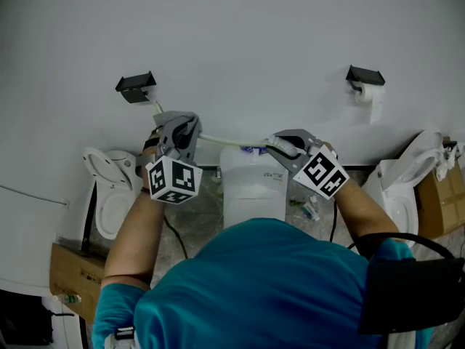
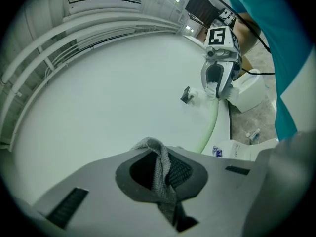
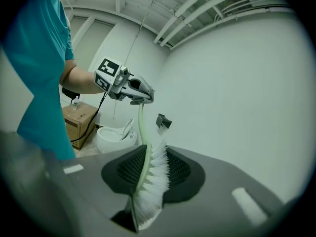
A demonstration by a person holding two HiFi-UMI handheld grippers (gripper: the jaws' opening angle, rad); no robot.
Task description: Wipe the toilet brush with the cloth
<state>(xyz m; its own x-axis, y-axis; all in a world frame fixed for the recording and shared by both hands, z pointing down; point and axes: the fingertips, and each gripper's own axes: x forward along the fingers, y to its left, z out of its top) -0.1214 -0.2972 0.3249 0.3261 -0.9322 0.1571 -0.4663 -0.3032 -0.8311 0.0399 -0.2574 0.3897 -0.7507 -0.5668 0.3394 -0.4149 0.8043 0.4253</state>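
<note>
The toilet brush (image 3: pixel 152 184) has white bristles and a pale green handle (image 1: pixel 225 141). My right gripper (image 1: pixel 280 145) is shut on its bristle head, and the handle runs out level toward the left. In the left gripper view a grey woven cloth (image 2: pixel 163 169) is pinched between the jaws of my left gripper (image 1: pixel 182 131), which is shut on it. The handle's far end (image 3: pixel 140 115) reaches those jaws; whether the cloth wraps it is hidden. Both grippers are held up in front of the white wall, above the toilets.
A white cistern (image 1: pixel 251 180) stands straight below the brush, with a toilet (image 1: pixel 109 187) at left and another (image 1: pixel 407 191) at right. Cardboard boxes (image 1: pixel 76 275) (image 1: pixel 445 195) sit on the floor. A black holder (image 1: pixel 136 86) and a paper-roll holder (image 1: pixel 367 82) hang on the wall.
</note>
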